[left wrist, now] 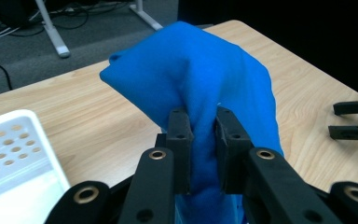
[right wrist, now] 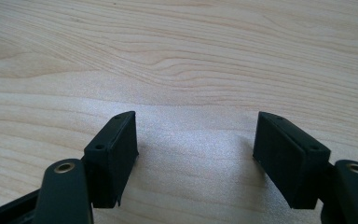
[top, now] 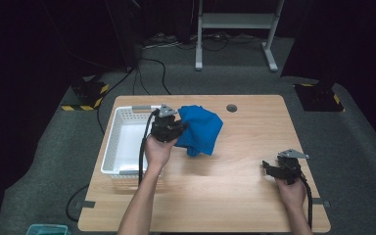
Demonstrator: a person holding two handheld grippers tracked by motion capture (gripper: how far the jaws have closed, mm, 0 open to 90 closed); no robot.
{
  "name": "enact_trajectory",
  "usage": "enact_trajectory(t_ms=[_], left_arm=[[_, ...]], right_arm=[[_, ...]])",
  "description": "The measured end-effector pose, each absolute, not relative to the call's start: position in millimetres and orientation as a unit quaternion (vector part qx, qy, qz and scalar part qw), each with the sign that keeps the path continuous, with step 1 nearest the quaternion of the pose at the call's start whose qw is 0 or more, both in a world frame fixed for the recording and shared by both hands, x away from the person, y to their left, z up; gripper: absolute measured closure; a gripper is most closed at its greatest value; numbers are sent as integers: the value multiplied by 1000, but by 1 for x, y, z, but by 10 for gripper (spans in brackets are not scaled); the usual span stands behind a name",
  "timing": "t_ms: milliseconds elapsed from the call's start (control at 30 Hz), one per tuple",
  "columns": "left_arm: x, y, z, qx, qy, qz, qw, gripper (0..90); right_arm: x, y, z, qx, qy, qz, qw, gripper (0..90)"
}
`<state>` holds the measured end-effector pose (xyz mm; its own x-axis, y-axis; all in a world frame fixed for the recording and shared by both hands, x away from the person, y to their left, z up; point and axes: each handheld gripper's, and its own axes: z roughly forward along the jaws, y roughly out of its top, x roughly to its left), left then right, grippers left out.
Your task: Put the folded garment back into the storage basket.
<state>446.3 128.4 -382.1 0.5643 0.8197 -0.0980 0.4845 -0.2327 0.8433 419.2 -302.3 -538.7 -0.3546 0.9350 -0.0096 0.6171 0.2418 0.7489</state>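
Observation:
A blue cloth (top: pixel 199 129) hangs bunched above the wooden table (top: pixel 235 196), just right of a white perforated basket (top: pixel 125 147). My left gripper (top: pixel 180 128) is shut on the cloth's left side. In the left gripper view the blue cloth (left wrist: pixel 200 88) is pinched between the two black pads (left wrist: pixel 181 140) and rises in a fold beyond them. My right gripper (top: pixel 266 168) rests low near the table's right front, jaws wide apart. In the right gripper view the right gripper (right wrist: pixel 193 156) has nothing but bare wood between its pads (right wrist: pixel 116 154).
The basket's corner (left wrist: pixel 14 154) shows at the lower left of the left gripper view, and the other gripper's fingertips (left wrist: pixel 352 121) at its right edge. A small round hole (top: pixel 231 107) sits in the table's far side. A metal stand (top: pixel 235 29) and cables lie on the floor beyond.

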Motion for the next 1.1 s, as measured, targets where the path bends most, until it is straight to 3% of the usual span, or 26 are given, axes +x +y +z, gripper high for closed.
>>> enact_trajectory(t_ms=[1100], left_arm=[[442,187,-370,727,468,198,461,782]], right_arm=[[419,-302,-539,516,751,335,237,303]])
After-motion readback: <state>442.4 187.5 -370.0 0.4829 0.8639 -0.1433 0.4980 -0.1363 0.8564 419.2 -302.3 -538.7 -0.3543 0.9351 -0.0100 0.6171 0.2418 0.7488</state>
